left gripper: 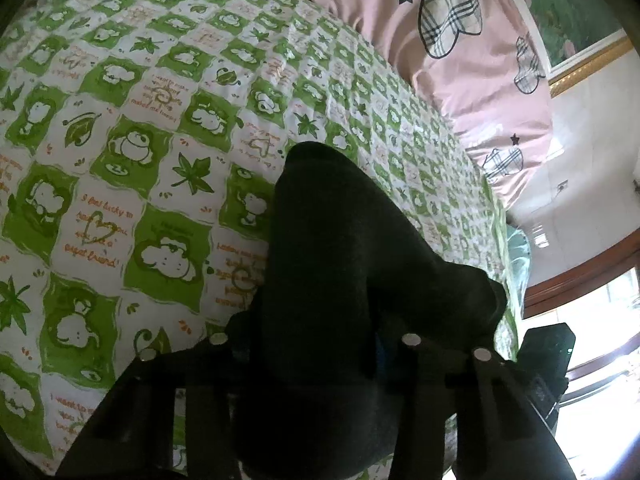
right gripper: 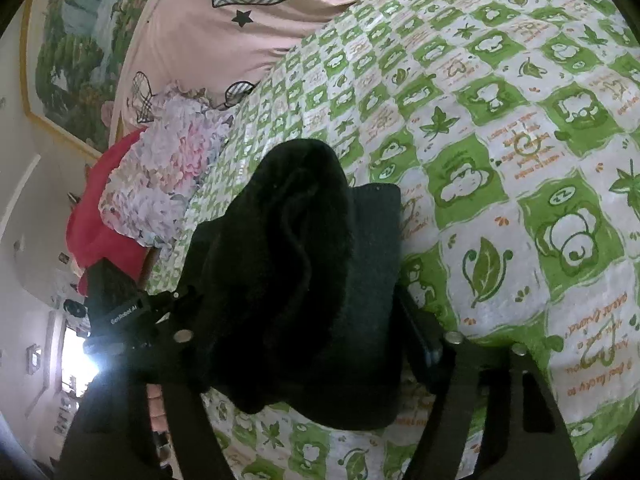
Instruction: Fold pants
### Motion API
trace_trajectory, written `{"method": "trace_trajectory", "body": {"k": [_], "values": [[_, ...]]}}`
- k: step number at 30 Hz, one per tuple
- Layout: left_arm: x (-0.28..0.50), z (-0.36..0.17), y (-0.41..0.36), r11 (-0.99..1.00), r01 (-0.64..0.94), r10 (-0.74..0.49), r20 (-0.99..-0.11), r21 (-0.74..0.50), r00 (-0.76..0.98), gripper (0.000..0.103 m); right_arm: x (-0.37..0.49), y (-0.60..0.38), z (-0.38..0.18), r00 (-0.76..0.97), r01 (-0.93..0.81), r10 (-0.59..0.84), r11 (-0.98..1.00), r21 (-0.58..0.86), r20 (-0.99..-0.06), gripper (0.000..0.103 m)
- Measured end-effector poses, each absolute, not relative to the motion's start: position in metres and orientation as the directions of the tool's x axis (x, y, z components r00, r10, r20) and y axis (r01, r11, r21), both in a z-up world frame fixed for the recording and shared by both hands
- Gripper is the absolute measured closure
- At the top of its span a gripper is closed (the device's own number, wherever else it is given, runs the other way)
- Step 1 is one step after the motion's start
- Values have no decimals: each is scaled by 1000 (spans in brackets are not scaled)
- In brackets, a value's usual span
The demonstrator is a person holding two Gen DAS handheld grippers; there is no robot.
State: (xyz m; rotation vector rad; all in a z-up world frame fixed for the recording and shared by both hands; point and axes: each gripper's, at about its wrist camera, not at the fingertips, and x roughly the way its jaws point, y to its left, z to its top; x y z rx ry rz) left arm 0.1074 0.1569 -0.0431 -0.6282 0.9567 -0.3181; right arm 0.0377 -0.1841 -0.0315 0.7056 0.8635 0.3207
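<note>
The bed [left gripper: 120, 152] fills both views, spread with a green-and-white checked sheet [right gripper: 500, 152] printed with cartoon animals, leaves and orange lettering; a pink quilt [left gripper: 360, 4] with plaid hearts and dark stars lies along the far side of it, and in the right wrist view a floral bundle [right gripper: 168, 168] rests on a red cloth [right gripper: 104, 236] at the far left edge of the bed; a framed landscape picture [right gripper: 68, 60] hangs on the wall beyond. The black pants [left gripper: 332, 264] are bunched in a thick mass directly in front of each camera, raised above the sheet; in the right wrist view the pants [right gripper: 296, 272] show rolled folds. The left tool [left gripper: 316, 356] pinches the cloth, which swells up between its fingers; the right tool [right gripper: 320, 344] likewise grips the bunched fabric, its fingers mostly buried.
</note>
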Motion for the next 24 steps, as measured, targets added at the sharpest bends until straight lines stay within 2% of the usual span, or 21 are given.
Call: {"method": "trace_trajectory", "body": {"k": [2, 8, 13, 24], "values": [[105, -40, 155, 786, -7, -511, -655, -619, 556, 67, 37, -183, -31, 622, 11, 530, 730, 684, -576, 47], [96, -24, 150, 810, 22, -486, -649, -587, 584, 71, 35, -175, -18, 634, -22, 513, 760, 650, -578, 56], [85, -9, 155, 806, 37, -488, -627, -591, 608, 73, 36, -169, -3, 649, -52, 512, 768, 639, -563, 57], [75, 27, 191, 837, 9, -394, -592, -547, 703, 73, 70, -136, 28, 639, -172, 562, 769, 615, -524, 58]]}}
